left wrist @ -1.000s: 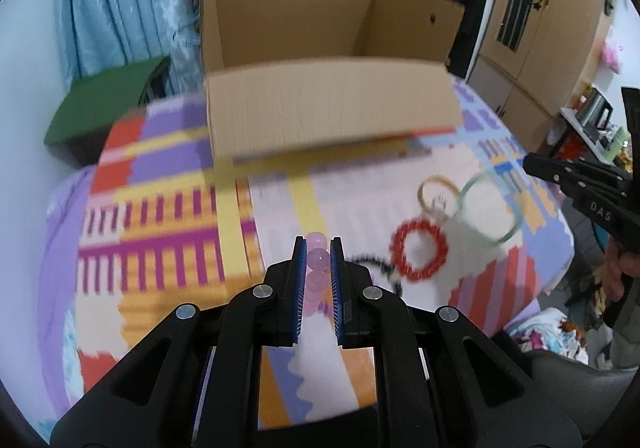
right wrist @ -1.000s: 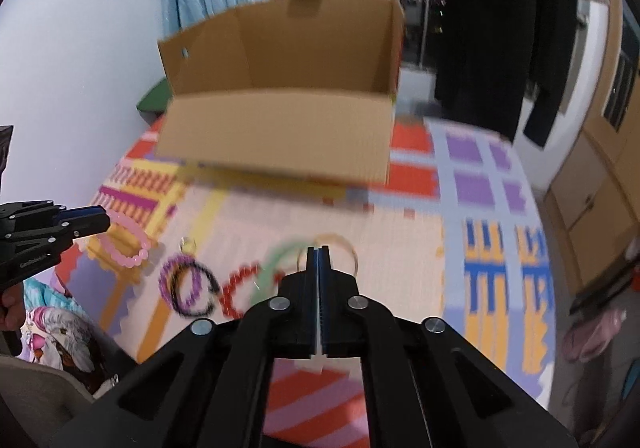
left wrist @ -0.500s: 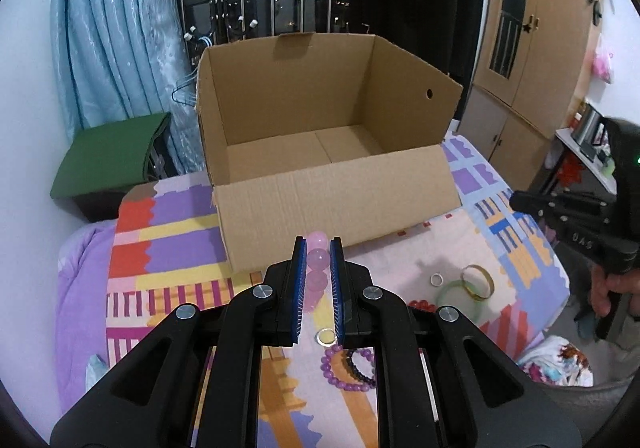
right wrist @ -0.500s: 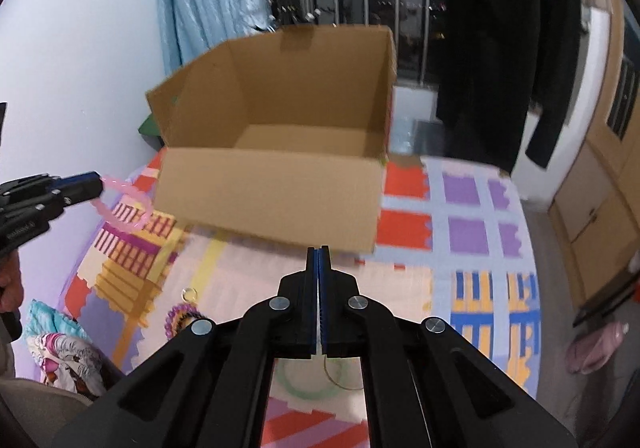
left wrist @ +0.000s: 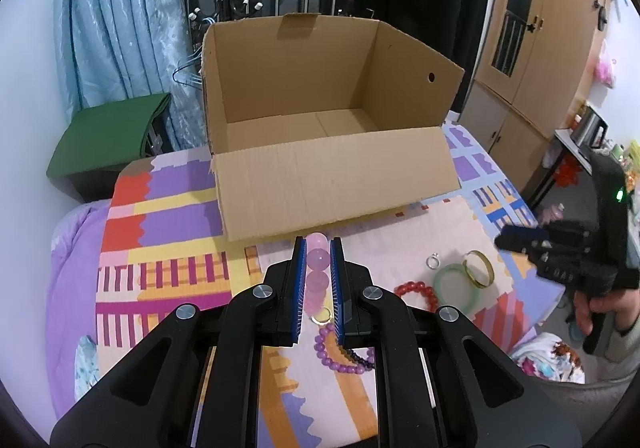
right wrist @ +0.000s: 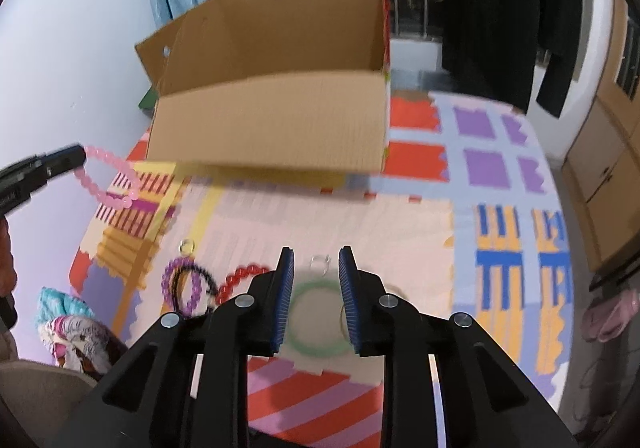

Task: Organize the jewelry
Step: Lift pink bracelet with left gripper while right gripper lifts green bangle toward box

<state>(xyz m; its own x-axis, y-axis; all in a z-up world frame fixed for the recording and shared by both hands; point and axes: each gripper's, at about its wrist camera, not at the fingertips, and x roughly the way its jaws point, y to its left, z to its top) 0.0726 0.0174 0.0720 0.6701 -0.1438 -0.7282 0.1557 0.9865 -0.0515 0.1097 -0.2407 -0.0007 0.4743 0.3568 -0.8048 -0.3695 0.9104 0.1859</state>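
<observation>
My left gripper (left wrist: 317, 244) is shut on a pink bead bracelet (left wrist: 317, 268) and holds it above the table, short of the open cardboard box (left wrist: 332, 176). The bracelet hangs from that gripper in the right wrist view (right wrist: 108, 180). My right gripper (right wrist: 315, 260) is open and empty, above a green bangle (right wrist: 316, 320) and a small silver ring (right wrist: 320, 262). On the mat lie a red bead bracelet (left wrist: 416, 288), a purple bead bracelet (left wrist: 336, 348), a gold bangle (left wrist: 478, 268) and a gold ring (left wrist: 321, 316).
The colourful patchwork cloth (left wrist: 160, 248) covers the table. A green stool (left wrist: 108, 136) and blue curtain (left wrist: 120, 8) stand at the back left. Wooden cupboards (left wrist: 532, 48) are at the right. The box (right wrist: 272, 96) is empty inside.
My right gripper has opened and dipped toward the green bangle. My left gripper, still holding the pink bracelet, has stayed raised facing the box.
</observation>
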